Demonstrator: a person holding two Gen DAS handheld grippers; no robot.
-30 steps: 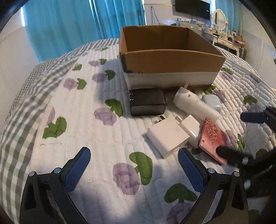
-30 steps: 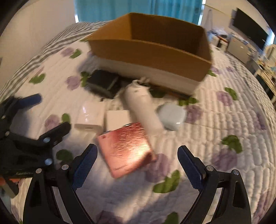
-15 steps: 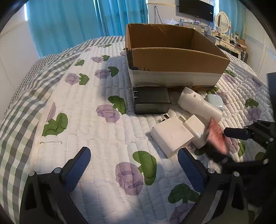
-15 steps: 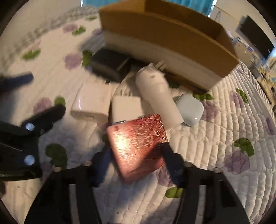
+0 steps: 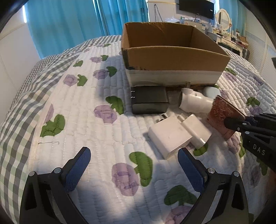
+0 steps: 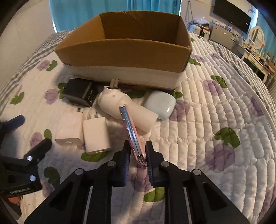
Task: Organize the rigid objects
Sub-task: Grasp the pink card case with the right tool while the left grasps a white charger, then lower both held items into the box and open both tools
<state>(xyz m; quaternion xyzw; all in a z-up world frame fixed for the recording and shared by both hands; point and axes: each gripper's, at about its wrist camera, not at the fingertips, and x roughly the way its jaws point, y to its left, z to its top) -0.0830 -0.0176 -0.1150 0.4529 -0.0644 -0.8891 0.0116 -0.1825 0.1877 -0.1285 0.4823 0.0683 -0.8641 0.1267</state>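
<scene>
My right gripper (image 6: 138, 151) is shut on a flat pink case (image 6: 131, 132), held on edge above the quilt; the case also shows in the left wrist view (image 5: 222, 113). An open cardboard box (image 6: 124, 50) stands behind, also in the left wrist view (image 5: 172, 55). In front of it lie a black charger (image 5: 149, 101), two white chargers (image 5: 169, 137) (image 5: 196, 130), a white cylinder device (image 6: 126, 110) and a pale blue earbud case (image 6: 159, 105). My left gripper (image 5: 133, 170) is open and empty, low over the quilt left of the white chargers.
The floral quilt (image 5: 86, 120) covers the bed, with a grey checked blanket (image 5: 17, 103) at the left edge. Blue curtains (image 5: 77, 20) hang behind. A dresser with a mirror and a TV (image 6: 231, 15) stand at the far right.
My right gripper closed on the pink case, lifted it off the quilt and turned it on edge. My left gripper stayed open and drew back slightly.
</scene>
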